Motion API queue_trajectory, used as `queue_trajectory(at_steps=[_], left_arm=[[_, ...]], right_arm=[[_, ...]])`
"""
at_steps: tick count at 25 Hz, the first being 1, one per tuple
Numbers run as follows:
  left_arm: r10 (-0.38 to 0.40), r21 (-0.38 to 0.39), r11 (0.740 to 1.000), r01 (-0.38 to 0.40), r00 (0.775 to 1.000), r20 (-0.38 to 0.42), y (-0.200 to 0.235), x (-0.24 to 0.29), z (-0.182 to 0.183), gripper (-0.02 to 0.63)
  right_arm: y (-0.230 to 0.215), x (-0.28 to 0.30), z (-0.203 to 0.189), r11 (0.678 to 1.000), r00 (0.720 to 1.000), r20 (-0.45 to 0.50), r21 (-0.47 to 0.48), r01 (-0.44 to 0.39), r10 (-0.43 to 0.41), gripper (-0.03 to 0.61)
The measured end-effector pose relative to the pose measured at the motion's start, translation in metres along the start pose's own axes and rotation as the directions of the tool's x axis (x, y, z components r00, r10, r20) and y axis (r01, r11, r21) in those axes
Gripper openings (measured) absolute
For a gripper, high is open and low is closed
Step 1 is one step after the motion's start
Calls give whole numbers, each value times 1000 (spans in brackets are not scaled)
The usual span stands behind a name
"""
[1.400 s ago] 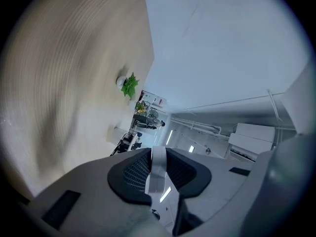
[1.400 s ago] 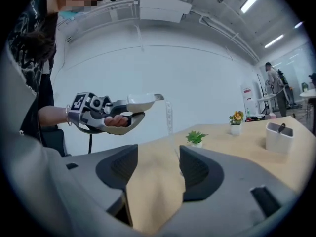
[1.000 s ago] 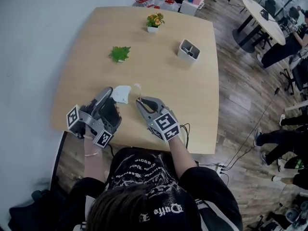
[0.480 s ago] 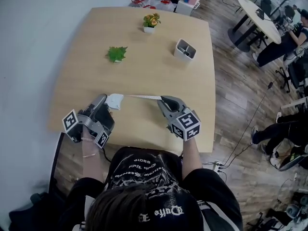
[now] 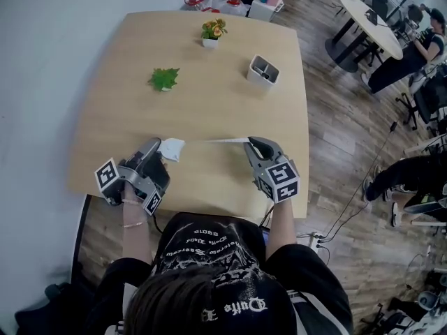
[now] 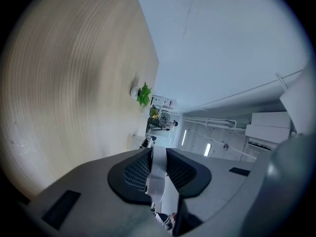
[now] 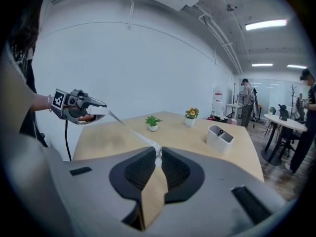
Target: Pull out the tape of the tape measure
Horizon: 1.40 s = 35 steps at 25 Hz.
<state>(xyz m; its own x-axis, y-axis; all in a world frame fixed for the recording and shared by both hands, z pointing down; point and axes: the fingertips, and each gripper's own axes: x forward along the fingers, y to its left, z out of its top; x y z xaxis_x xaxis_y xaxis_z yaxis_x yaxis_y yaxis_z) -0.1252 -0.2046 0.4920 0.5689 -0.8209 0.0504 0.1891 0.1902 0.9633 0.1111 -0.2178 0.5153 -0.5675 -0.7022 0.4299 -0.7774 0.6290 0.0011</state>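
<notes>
My left claw is clamped on the small white tape measure case, gripping it right at its tips over the light wooden table. From there the thin pale tape runs in a nearly straight line across to my right claw, well apart to the right (its jaws pinched together on the tape's end).

Office: round meeting table, wood floor, ceiling strip lights.
</notes>
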Motion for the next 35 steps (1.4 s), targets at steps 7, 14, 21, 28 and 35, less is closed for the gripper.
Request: queue_trajectory(at_steps=[7, 14, 21, 28, 35], left_arm=[[-2, 21, 1000, 1, 1000, 11, -1, -3, 5, 86], [-1, 15, 1000, 1, 1000, 1, 1, -8, -1, 86], [3, 32, 999, -4, 1000, 25, 5, -13, 5, 86], [-18, -12, 1000, 18, 1000, 19, 5, -11, 2, 86], [11, 9, 1000, -11, 999, 32, 8, -15, 7, 86]], right_arm=[[-24, -14, -5, 996, 997, -9, 22, 81, -81, 41], [-23, -24, -7, 994, 994, -18, 9, 105, -104, 41], [-41, -41, -19, 987, 989, -36, 61, 148, -146, 41], [-38, -42, -26, 987, 992, -58, 104, 120, -115, 41], [-26, -40, -38, 989, 993, -112, 140, 44, -28, 41]])
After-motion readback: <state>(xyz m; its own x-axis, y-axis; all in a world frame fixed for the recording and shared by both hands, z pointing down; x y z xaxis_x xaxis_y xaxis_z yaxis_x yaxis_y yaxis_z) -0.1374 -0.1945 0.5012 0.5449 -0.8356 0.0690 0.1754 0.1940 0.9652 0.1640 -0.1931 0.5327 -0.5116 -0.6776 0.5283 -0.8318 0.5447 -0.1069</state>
